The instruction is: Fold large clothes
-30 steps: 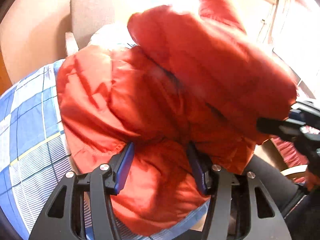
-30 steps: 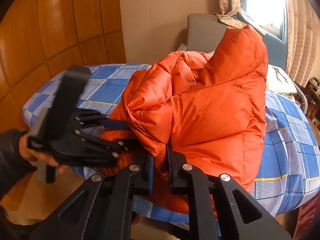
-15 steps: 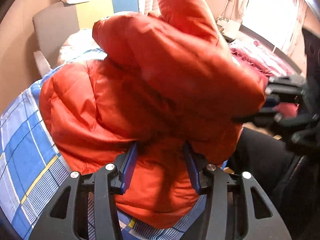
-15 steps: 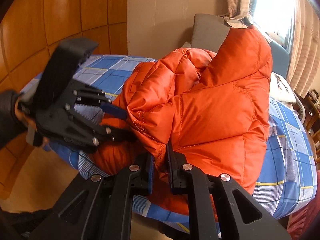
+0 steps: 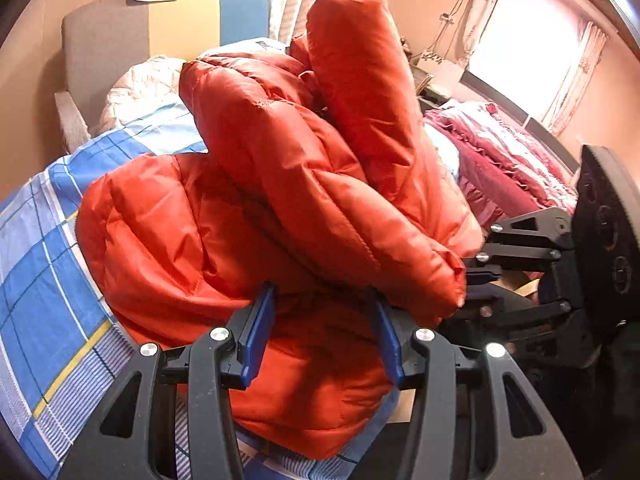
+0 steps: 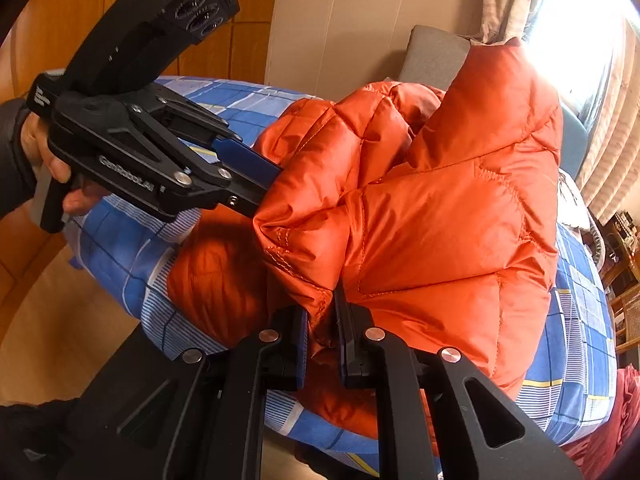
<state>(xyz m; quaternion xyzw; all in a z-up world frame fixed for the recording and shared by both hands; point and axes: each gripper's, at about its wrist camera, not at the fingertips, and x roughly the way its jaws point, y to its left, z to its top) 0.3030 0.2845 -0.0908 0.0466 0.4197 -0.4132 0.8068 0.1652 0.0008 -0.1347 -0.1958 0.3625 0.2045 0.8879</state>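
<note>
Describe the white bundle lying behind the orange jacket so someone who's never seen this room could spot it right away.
Find the blue checked bedspread with the orange puffer jacket heaped on it. Past the jacket, toward the grey chair, lies the white quilted bundle. It is the only pale, crumpled thing there, unlike the pink ruffled bedding off to the side.

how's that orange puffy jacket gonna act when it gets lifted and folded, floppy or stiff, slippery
The orange jacket probably flops but springs back: its quilted panels bulge where they fold. The shiny shell looks slippery, so the pinch by the right gripper may creep. It is likely light for its bulk, since the left gripper props up a thick fold on the checked bedsheet.
</note>
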